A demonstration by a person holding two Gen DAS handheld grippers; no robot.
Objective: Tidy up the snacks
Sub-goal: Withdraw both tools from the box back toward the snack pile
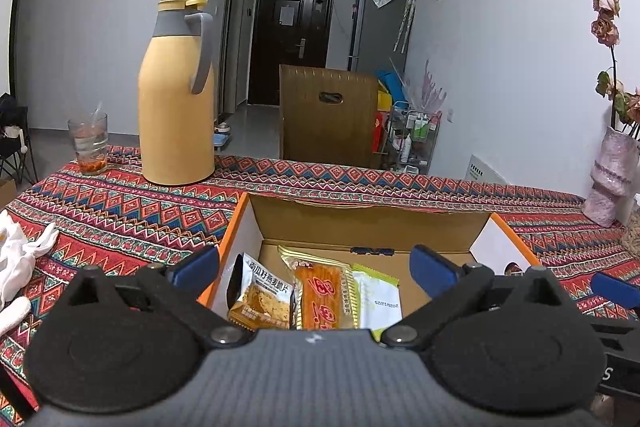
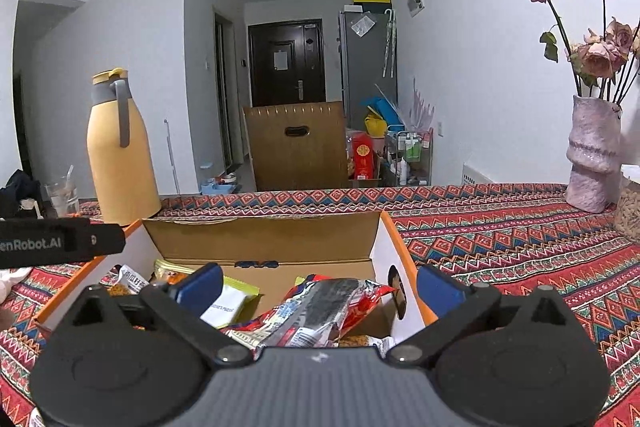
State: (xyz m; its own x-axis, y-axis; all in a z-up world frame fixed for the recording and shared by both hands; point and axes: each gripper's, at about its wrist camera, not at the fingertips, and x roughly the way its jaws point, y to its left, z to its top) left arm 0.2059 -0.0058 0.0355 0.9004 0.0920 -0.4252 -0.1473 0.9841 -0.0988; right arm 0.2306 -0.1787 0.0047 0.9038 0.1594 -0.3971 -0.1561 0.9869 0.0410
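An open cardboard box with orange rims [image 1: 360,223] [image 2: 260,239] sits on the patterned tablecloth. In the left wrist view it holds a brown cracker packet [image 1: 262,301], an orange snack stick packet [image 1: 323,297] and a white-green packet [image 1: 380,301]. My left gripper [image 1: 314,267] is open above the box's near left part, holding nothing. In the right wrist view a red, blue and black snack packet [image 2: 320,311] lies in the box's near right part. My right gripper [image 2: 318,285] is open just above it, fingers either side, not closed on it.
A yellow thermos jug [image 1: 176,99] [image 2: 120,151] and a glass [image 1: 89,143] stand at the back left. A pink vase with dried roses [image 2: 592,155] and a jar [image 2: 630,203] stand at the right. White cloth [image 1: 20,255] lies at the left. A chair back [image 1: 328,115] stands beyond the table.
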